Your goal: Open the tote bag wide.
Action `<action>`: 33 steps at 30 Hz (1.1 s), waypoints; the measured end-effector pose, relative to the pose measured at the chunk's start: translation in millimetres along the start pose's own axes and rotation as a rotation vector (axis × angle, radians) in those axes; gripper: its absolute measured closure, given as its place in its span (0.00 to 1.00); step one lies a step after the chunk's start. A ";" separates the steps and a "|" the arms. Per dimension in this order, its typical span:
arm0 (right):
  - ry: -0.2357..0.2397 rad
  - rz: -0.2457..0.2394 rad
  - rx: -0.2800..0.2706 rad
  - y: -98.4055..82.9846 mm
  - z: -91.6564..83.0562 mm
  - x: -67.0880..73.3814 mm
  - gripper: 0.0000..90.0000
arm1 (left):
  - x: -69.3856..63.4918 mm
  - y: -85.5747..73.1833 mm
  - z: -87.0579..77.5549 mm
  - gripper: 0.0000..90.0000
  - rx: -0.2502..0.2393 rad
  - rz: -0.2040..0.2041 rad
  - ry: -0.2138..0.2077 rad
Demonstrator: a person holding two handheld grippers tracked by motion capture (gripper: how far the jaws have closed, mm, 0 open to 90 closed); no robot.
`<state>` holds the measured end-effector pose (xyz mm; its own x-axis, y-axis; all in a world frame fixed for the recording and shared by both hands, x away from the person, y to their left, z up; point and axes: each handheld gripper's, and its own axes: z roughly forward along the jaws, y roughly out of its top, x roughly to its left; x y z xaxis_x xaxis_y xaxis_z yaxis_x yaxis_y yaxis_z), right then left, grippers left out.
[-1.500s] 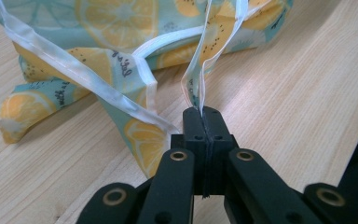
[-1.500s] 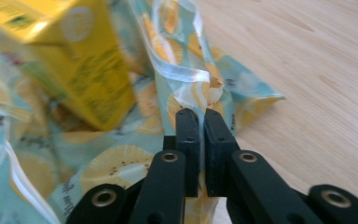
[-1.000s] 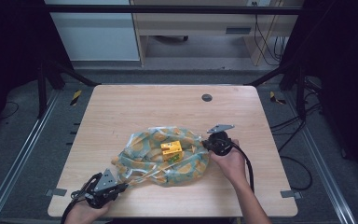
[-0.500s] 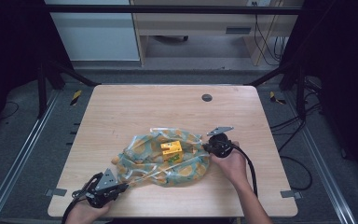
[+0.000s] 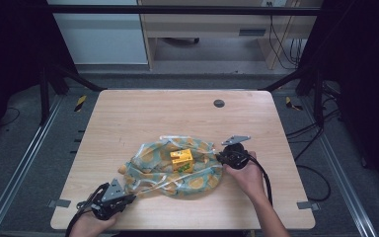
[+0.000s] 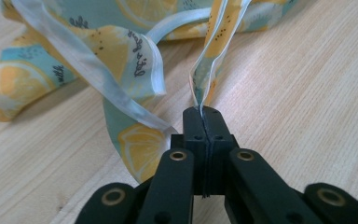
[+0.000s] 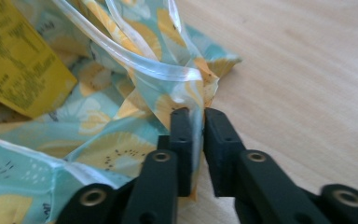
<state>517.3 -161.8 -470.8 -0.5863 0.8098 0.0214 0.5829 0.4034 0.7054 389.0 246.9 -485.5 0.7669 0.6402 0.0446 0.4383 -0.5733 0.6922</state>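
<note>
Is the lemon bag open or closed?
Open. The lemon bag has its clear-edged mouth gaping, with the yellow box showing inside. The left gripper and right gripper each pinch an edge of it.

A bag [image 5: 177, 168] lies mid-table [image 5: 143, 113] (toward the near edge), a box [image 5: 182, 160] on it.
</note>
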 end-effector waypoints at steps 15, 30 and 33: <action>-0.059 -0.024 -0.209 16.2 -70.2 11.2 0.37 | -5.2 22.7 -47.0 0.57 -0.221 -0.007 0.074; 0.044 -0.109 -0.193 5.1 -81.7 57.7 0.30 | 45.4 84.7 -40.4 0.34 -0.216 -0.039 0.185; 0.061 -0.132 -0.170 0.2 -76.7 64.7 0.30 | 52.2 92.5 -29.1 0.34 -0.210 -0.036 0.196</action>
<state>436.4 -142.0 -415.0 -0.6872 0.7254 -0.0396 0.3986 0.4221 0.8142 456.0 242.2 -398.2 0.6382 0.7567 0.1419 0.3409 -0.4430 0.8292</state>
